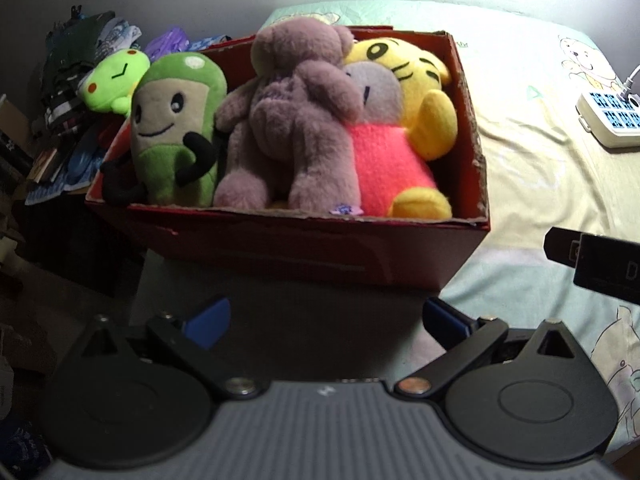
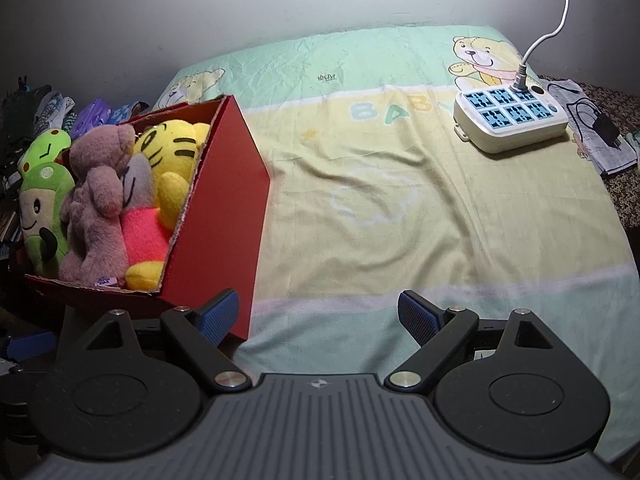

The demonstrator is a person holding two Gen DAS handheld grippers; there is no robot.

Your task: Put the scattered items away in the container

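A red cardboard box (image 1: 304,252) (image 2: 224,208) stands on the bed's left edge, packed with plush toys. Inside sit a green character plush (image 1: 176,128) (image 2: 40,208), a mauve teddy bear (image 1: 288,120) (image 2: 96,200), a grey plush in pink (image 1: 384,160) (image 2: 142,232) and a yellow tiger (image 1: 420,80) (image 2: 176,152). A lime green frog plush (image 1: 116,76) (image 2: 44,148) peeks up behind the box's far left corner. My left gripper (image 1: 326,322) hangs open in front of the box, nothing between its fingers. My right gripper (image 2: 320,318) is open over the sheet, right of the box.
A white power strip (image 1: 608,120) (image 2: 512,120) with a plugged cable lies at the bed's far right. Clothes and clutter (image 1: 72,92) are heaped left of the box. A paper with a black charger (image 2: 600,132) lies at the right edge. The pastel sheet (image 2: 380,200) spreads wide.
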